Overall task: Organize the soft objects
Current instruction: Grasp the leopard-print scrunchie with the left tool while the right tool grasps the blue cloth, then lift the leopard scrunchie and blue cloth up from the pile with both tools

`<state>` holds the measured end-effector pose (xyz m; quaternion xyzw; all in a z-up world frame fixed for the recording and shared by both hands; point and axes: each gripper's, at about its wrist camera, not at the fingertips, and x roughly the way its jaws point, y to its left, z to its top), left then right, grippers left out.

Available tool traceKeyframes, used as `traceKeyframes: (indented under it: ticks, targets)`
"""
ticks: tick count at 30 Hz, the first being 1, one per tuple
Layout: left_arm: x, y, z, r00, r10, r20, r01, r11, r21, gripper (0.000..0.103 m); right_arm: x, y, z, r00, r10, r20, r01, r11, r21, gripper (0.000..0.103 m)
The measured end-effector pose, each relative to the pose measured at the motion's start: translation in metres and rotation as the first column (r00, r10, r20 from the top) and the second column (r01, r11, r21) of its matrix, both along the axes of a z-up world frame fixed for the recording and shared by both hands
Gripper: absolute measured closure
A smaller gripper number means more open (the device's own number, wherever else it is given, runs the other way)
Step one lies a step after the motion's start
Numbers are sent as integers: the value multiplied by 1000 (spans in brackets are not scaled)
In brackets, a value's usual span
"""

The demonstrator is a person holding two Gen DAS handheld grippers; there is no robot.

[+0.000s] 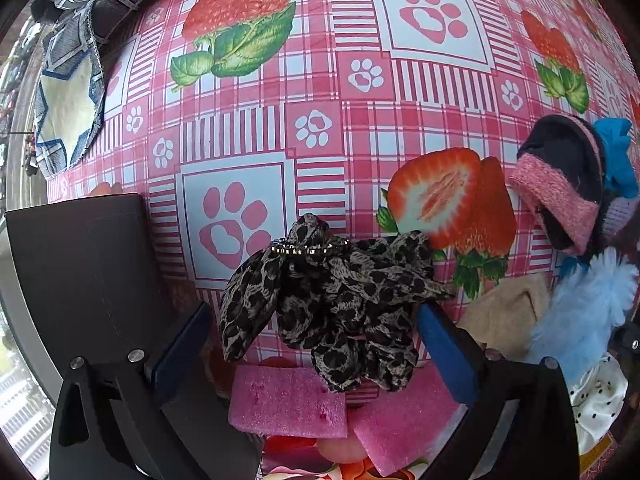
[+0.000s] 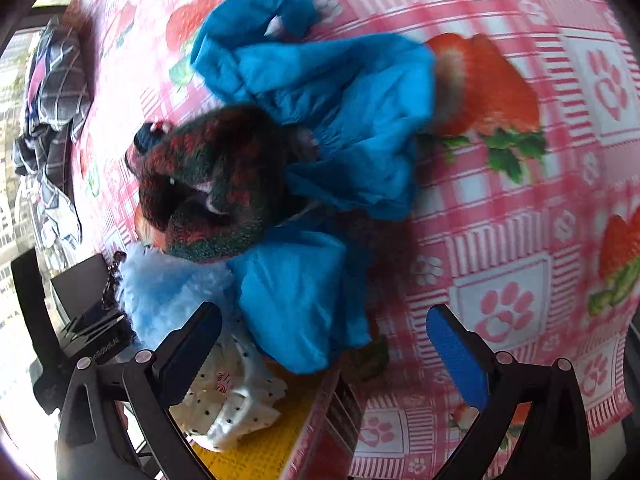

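Left wrist view shows a crumpled leopard-print chiffon scrunchie [image 1: 332, 312] lying between the wide-open, empty left tool [image 1: 316, 356], while the right tool [image 2: 324, 356] gapes empty over glossy blue fabric [image 2: 304, 312].

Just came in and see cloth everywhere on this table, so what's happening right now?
A person is sorting soft items with two handheld grippers. The left gripper is open around a leopard-print scrunchie, not yet clamped, above pink sponges. The right gripper is open over a pile: blue cloth, a dark knit piece, a fluffy light-blue item. Nothing is held.
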<state>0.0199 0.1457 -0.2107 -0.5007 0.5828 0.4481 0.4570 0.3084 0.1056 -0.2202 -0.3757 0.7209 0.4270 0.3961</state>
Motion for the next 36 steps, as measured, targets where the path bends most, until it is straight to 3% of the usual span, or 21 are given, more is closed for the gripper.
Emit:
traceKeyframes:
  ticks: [2,4,6,9,11,12,16,19,24,28,32,36]
  targets:
    - [6,1,-12,1000,-4,2,4,1000,-7,2,-5,1,-3,1000,11,-8,-11,1000,5,3]
    - [8,3,-21,1000,-13,1,13,1000,-10,5,-9,1,-6,999,25,-19,-25,1000,-2,34]
    - [11,-1,-21,1000,-22,-13,21,999,-32,7,-12,2,-12,999,27,-41,-28,999,-23,55]
    - [19,-8,-21,1000,-28,-7,27,998,-59,14,-8,-3,-14,998,5,-67,-6,1000,-21,69]
    - [23,-9,-24,999,-31,10,32,998,-58,24,-3,-6,-9,999,7,-48,-7,1000,1,73]
    - [25,-9,-25,999,-30,24,31,998,-59,28,-1,-7,-5,999,14,-39,-14,1000,16,74]
    - [34,-16,-23,998,-24,49,27,998,-57,63,9,-12,9,1000,18,-4,-17,998,59,74]
    - [39,-20,-14,999,-45,6,45,999,-11,73,18,-19,20,1000,-13,-4,14,997,78,74]
    - [32,-22,18,1000,-29,4,29,995,96,74,45,-32,41,999,-30,13,28,992,125,74]
    - [31,-22,44,999,3,47,-10,986,167,74,52,-32,56,999,-43,28,38,986,160,74]
    - [39,-22,68,997,18,77,-33,980,198,74,59,-37,69,998,-33,59,21,979,201,74]
    - [42,-20,99,996,-24,80,5,972,236,76,68,-47,87,997,-20,81,0,971,238,74]
